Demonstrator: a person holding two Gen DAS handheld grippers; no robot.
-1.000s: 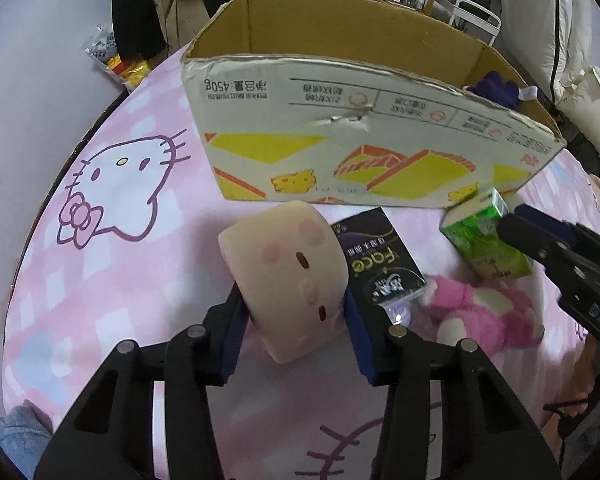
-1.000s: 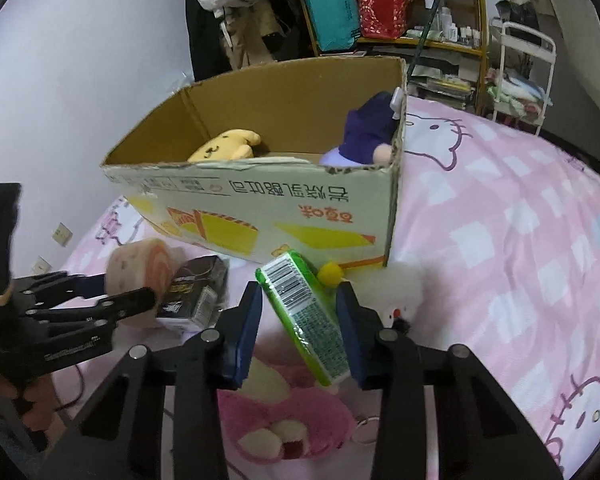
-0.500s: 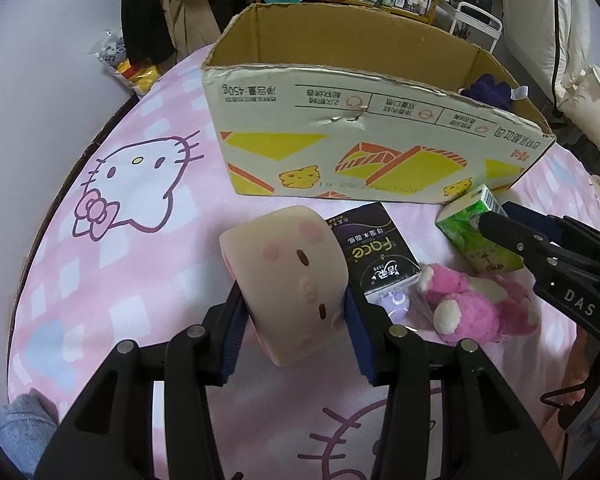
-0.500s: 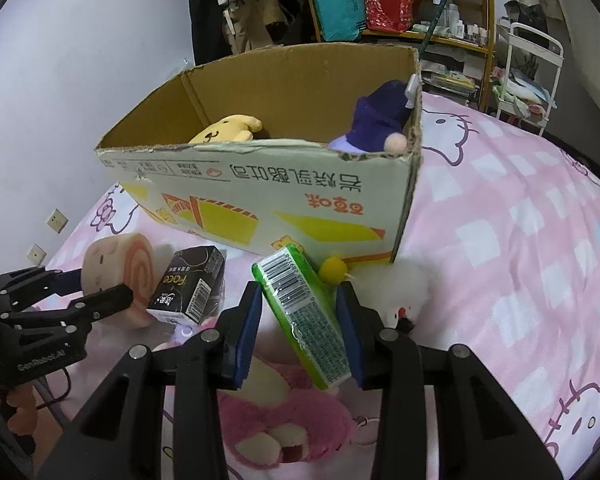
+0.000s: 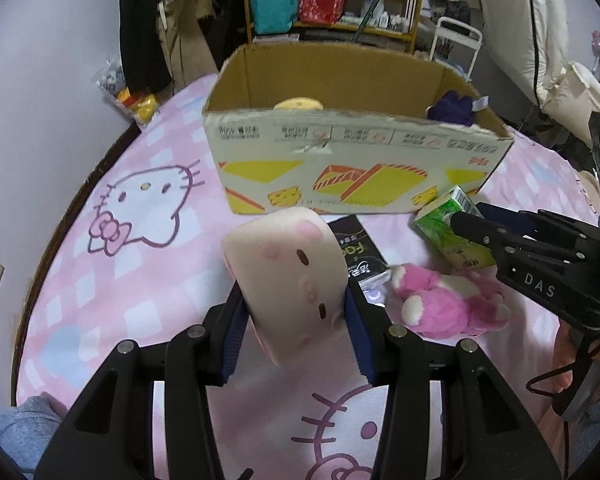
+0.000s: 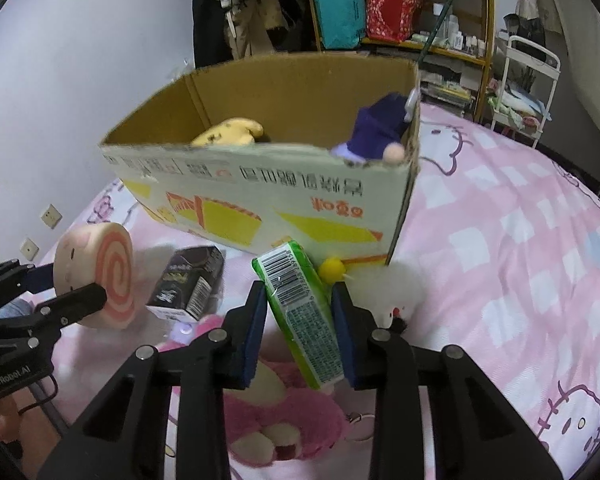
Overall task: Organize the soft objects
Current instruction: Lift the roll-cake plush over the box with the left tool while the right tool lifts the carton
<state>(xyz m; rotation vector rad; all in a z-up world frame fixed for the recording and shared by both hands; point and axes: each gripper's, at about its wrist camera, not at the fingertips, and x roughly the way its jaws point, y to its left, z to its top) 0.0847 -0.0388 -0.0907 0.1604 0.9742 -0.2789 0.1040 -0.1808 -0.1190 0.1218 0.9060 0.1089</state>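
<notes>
Left tongs (image 5: 296, 312) clamp the swirl-roll plush (image 5: 288, 272), right tongs (image 6: 300, 312) closing on the green carton (image 6: 300, 308); cardboard box (image 5: 356, 168) ahead: lift each clear of near rim before releasing inside.

Place: a bedroom at home
Bed: pink cartoon-cat sheet (image 6: 520, 240)
Back wall: messy shelf (image 6: 404, 8) with bags and bottles
Hanging: clothes (image 5: 148, 24)
Corner: big pillows (image 5: 540, 20)

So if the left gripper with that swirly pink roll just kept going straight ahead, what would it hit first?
Probably the front wall of the cardboard box, just beyond the swirl roll plush that the left gripper holds. Depth is hard to judge; the pink bedspread might come first.
</notes>
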